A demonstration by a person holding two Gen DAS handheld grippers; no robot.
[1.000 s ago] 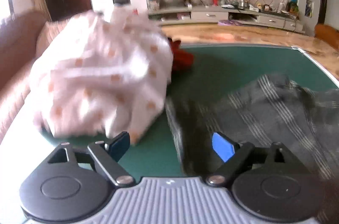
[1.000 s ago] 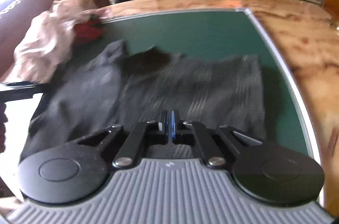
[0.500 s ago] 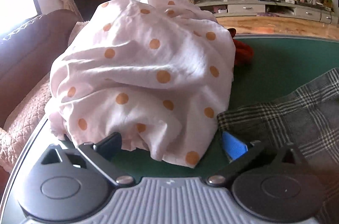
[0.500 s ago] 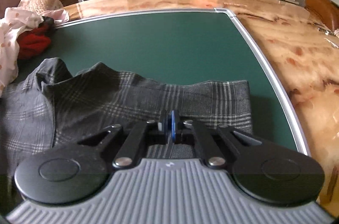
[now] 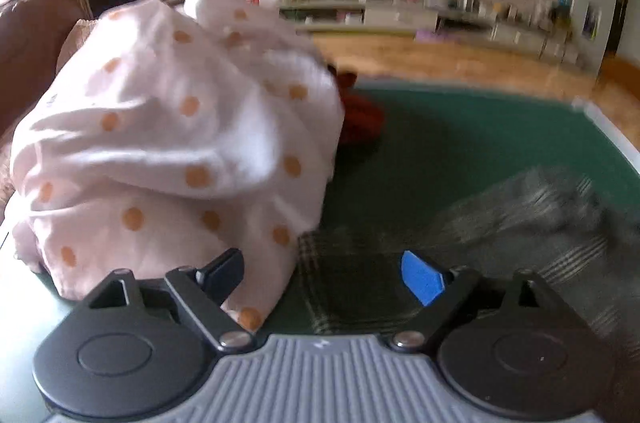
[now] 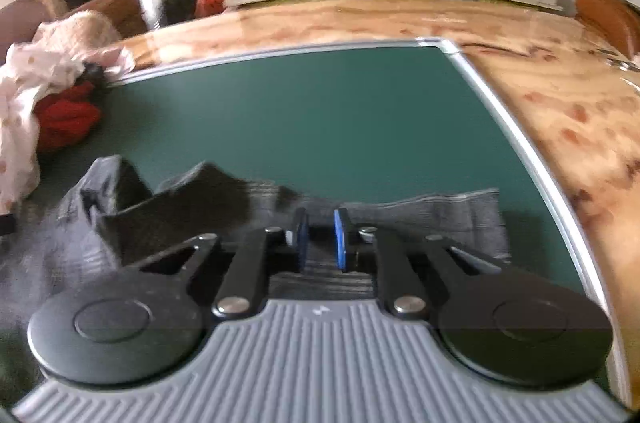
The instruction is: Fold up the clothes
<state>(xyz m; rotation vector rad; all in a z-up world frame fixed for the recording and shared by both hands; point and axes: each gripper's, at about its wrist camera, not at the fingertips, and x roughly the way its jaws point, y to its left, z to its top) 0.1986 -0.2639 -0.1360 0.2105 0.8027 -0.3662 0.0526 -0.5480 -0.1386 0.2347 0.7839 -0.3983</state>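
Plaid garment [image 6: 420, 219], soft, light and limp beside the polka-dot heap [image 5: 168, 159], wants pinching at its hem: left tongs [image 5: 322, 277] closing around nothing, right tongs [image 6: 320, 239] opening over it.

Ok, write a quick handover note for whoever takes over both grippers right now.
Left gripper: jaws wide, closing, nothing gripped, over a corner of the grey plaid garment.
Right gripper: jaws opening, the garment's edge between them, pads apart.
White orange-dotted cloth and red garment piled at the green mat's left.
Done: no fold visible. Left: fold all three.
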